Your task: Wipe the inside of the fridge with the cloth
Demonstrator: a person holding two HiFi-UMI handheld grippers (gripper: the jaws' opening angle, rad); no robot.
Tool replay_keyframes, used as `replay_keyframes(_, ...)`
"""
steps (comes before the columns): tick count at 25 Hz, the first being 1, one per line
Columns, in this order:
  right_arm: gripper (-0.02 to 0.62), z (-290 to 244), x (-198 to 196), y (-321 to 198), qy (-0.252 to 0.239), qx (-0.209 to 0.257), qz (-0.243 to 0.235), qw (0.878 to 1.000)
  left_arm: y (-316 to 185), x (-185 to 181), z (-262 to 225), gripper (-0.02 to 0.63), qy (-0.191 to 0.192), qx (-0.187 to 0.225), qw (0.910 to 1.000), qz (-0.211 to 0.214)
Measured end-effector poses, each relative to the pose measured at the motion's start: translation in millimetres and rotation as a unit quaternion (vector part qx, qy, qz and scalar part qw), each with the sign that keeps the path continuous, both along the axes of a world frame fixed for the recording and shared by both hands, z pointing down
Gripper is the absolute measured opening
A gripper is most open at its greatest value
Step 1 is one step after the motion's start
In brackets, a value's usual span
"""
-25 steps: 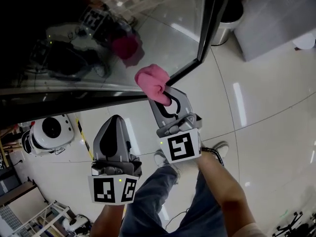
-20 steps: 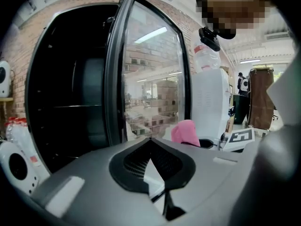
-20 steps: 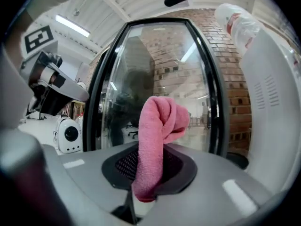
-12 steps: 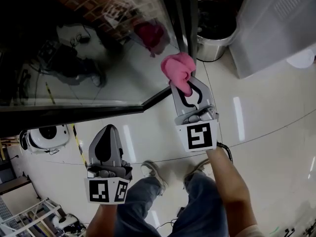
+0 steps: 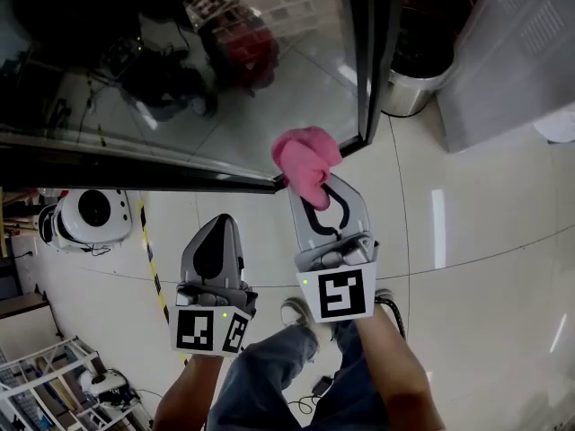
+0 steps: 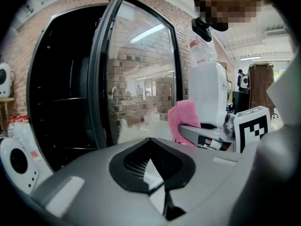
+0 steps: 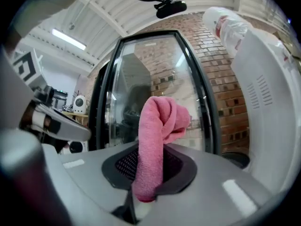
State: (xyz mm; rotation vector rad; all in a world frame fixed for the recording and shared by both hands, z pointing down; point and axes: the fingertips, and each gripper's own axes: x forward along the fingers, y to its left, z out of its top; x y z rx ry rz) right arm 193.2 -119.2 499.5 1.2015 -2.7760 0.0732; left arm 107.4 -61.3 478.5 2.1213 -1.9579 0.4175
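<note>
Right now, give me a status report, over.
Left gripper shut, empty. Right gripper shut on cloth. Cloth faces open glass door, not yet inside fridge.

This looks like a lab. A round white robot (image 5: 85, 218) sits left of the jaws of the left gripper (image 5: 218, 227). A red brick wall (image 6: 184, 51) stands ahead of them.

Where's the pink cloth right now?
The pink cloth is pinched in the right gripper, near the middle of the head view. It sits right at the lower edge of the fridge's glass door, right of the left gripper.
</note>
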Motion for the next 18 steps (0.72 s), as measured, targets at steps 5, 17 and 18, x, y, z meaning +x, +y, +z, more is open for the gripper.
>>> replay_keyframes(5, 0.061, 1, -59, 38, -0.033, 0.005, -0.027, 0.999, 4, -27, 7, 0.014, 0.005, 0.035, 0.9994, -0.001)
replay_keyframes(17, 0.061, 67, -140, 47, -0.044, 0.043, -0.069, 0.996, 1, -78, 51, 0.014, 0.025, 0.098, 0.9942, -0.036)
replay_keyframes(18, 0.061, 71, -140, 43, -0.049, 0.046, -0.066, 0.996, 0, -77, 55, 0.014, 0.02, 0.099, 0.9943, -0.034)
